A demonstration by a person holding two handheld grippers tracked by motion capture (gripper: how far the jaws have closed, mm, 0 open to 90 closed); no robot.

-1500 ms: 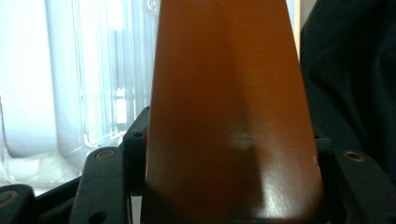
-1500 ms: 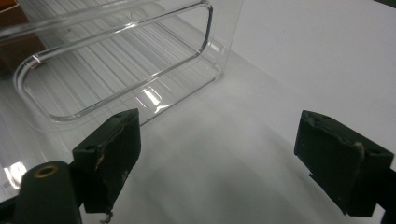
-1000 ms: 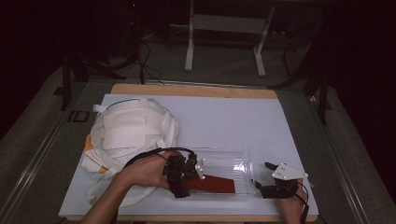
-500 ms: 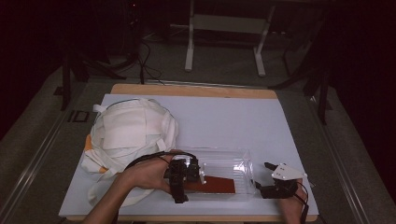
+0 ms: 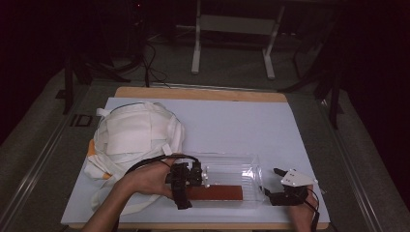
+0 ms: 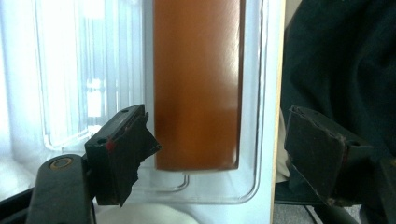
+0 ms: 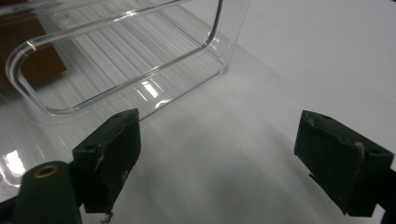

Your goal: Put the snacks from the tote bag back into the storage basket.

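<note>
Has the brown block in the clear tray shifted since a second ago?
No. The brown block lies along the clear tray's near wall, as before; the left gripper fingers have just been opening around it.

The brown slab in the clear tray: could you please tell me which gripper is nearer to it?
Left. The left gripper sits at the near end of the brown slab, open jaws either side of it. The right gripper waits open beyond the far end of the clear tray.

a white cloth bag (image 5: 135, 135) lies on the white board (image 5: 241, 121), with metal stand legs (image 5: 232, 43) behind.
</note>
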